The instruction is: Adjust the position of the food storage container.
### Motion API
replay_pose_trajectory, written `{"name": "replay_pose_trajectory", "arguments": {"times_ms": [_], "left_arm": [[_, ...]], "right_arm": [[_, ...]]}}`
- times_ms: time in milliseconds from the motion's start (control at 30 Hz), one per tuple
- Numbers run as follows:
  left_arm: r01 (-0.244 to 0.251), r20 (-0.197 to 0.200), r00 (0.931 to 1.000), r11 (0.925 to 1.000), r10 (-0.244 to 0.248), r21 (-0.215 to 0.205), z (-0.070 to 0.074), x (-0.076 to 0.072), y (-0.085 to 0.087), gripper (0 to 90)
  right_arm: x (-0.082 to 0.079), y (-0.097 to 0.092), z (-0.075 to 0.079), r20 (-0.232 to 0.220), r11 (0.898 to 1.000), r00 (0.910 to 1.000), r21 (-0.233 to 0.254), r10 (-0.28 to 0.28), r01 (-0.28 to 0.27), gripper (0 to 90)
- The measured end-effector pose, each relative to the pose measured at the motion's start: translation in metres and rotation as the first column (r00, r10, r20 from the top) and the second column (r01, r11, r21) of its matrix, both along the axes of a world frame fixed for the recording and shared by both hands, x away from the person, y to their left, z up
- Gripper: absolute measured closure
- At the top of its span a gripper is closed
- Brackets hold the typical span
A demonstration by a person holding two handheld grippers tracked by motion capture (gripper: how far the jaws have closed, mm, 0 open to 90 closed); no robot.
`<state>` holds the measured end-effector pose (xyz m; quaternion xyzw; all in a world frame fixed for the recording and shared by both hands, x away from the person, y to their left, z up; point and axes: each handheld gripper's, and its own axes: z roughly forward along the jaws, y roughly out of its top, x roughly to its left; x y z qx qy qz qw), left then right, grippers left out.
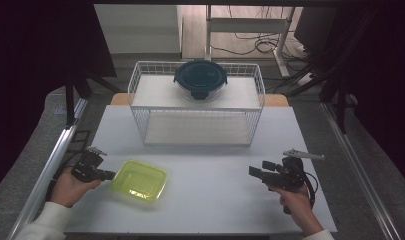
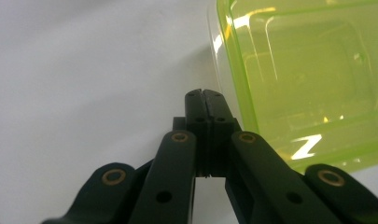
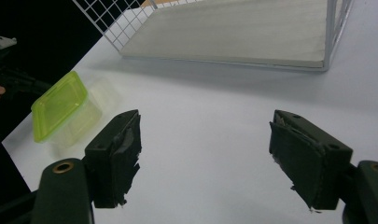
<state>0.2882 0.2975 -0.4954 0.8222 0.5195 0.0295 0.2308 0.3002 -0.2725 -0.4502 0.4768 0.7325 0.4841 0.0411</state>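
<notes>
On white table [image 1: 210, 200], near left front corner: yellow-green lidded container [image 1: 138, 180]. Left gripper [image 1: 109, 175] at its left edge, jaws pressed together, nothing between, tips just beside lid rim [image 2: 233, 70]. Right gripper [image 1: 255, 172] well apart on right, jaws wide, empty. Dark-lidded bowl [image 1: 200, 78] atop wire rack [image 1: 140, 85] behind.

Black fingers [image 3: 116, 156], brass rivets, white sleeves [image 1: 45, 220]

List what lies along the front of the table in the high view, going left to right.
Left gripper → green-lidded container → bare white tabletop → right gripper.
</notes>
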Motion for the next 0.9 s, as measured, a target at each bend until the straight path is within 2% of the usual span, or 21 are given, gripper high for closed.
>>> {"name": "replay_pose_trajectory", "arguments": {"times_ms": [167,433,567,800,900], "left_arm": [[0.011,-0.012,0.9999,0.9998,-0.012,-0.017,-0.003,-0.005,-0.006,90.0],[0.049,-0.017,0.9986,0.9983,-0.049,-0.032,-0.004,-0.014,-0.025,90.0],[0.059,-0.023,0.9979,0.9964,-0.061,-0.060,-0.006,-0.015,-0.033,90.0],[0.085,-0.030,0.9957,0.9945,-0.087,-0.062,-0.006,-0.012,-0.050,90.0],[0.079,-0.033,0.9961,0.9932,-0.082,-0.085,-0.006,-0.010,-0.056,90.0]], "right_arm": [[0.001,-0.001,0.000,-0.004,1.000,1.0000,0.002,-0.006,0.006,25.0],[0.001,-0.002,0.001,-0.005,1.000,0.9999,0.006,-0.010,0.010,25.0],[0.001,-0.002,0.001,-0.005,1.000,0.9999,0.006,-0.010,0.010,25.0],[0.001,-0.002,0.000,-0.007,1.000,0.9999,0.004,-0.007,0.007,25.0],[0.001,-0.002,0.000,-0.005,1.000,1.0000,0.003,-0.006,0.006,25.0]]}}
